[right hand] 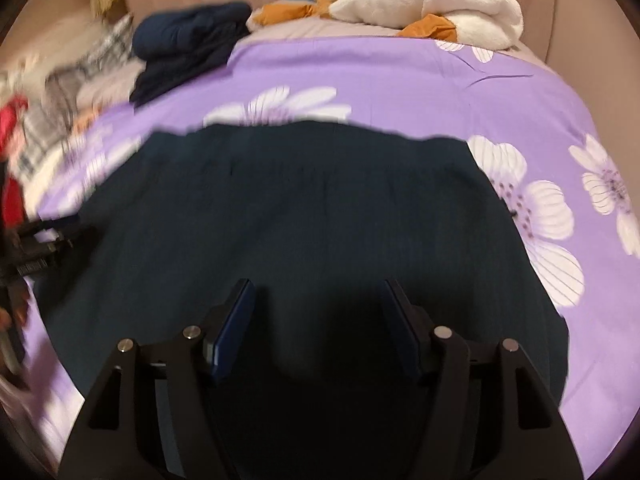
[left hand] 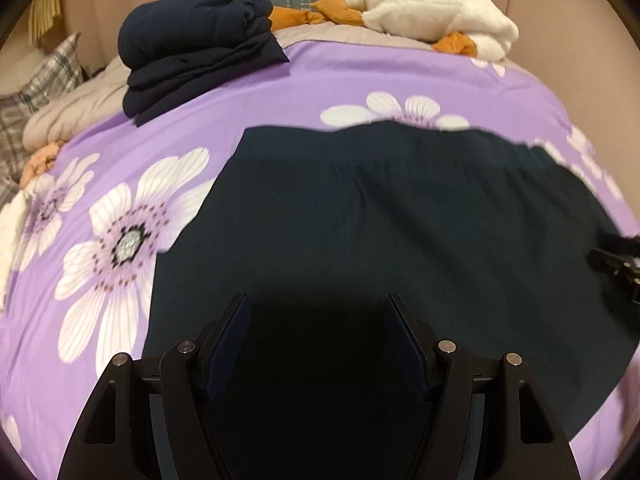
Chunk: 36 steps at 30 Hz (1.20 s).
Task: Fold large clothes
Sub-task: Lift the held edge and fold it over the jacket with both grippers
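A large dark navy garment [left hand: 380, 220] lies spread flat on the purple flowered bedspread [left hand: 320, 76]; it also fills the middle of the right wrist view [right hand: 300, 220]. My left gripper [left hand: 318, 304] is open and empty, just above the garment's near part. My right gripper [right hand: 318, 288] is open and empty, also over the garment's near part. The right gripper shows at the right edge of the left wrist view [left hand: 616, 264]; the left gripper shows blurred at the left edge of the right wrist view [right hand: 36, 244].
A folded dark navy stack [left hand: 200, 52] sits at the back left of the bed. A white plush blanket [left hand: 432, 12] with orange cloth [left hand: 304, 16] lies at the back right. A grey quilt [left hand: 80, 108] and plaid pillow [left hand: 28, 96] lie at the left.
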Available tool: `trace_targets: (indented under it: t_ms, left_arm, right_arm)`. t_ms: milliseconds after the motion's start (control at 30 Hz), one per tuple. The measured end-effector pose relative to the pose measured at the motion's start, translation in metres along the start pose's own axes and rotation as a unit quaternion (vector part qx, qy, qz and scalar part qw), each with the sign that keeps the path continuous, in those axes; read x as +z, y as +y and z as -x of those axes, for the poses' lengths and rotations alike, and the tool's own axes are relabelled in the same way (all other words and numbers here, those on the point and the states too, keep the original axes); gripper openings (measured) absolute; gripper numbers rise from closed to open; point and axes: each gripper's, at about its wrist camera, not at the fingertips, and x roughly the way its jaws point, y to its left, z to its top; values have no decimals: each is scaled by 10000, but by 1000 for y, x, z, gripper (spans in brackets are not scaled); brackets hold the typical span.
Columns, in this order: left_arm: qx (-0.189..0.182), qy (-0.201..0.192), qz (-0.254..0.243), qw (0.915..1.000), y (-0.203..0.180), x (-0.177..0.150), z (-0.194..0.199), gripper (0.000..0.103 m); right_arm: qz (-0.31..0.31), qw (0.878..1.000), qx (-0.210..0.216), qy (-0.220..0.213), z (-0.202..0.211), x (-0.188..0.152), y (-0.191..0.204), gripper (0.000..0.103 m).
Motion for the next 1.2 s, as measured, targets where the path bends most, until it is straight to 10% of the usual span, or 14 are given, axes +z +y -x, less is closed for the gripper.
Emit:
trace_targets:
  t_ms: [233, 800, 1033, 1200]
  left_arm:
    - [99, -51, 197, 9997, 15, -23, 4, 75]
    - [459, 221, 856, 9950, 60, -53, 26, 77]
    - [74, 387, 1887, 9812, 108, -82, 49, 77]
    - [-995, 599, 2874, 9507, 126, -102, 50, 77]
  right_arm:
    - [373, 9965, -724, -190, 8, -31, -6, 74]
    - [-986, 9911, -858, -257, 47, -69, -70, 74]
    - [-1739, 9811, -824, -218, 75, -95, -99, 76]
    - [-2725, 9610, 61, -464, 96, -121, -115, 79]
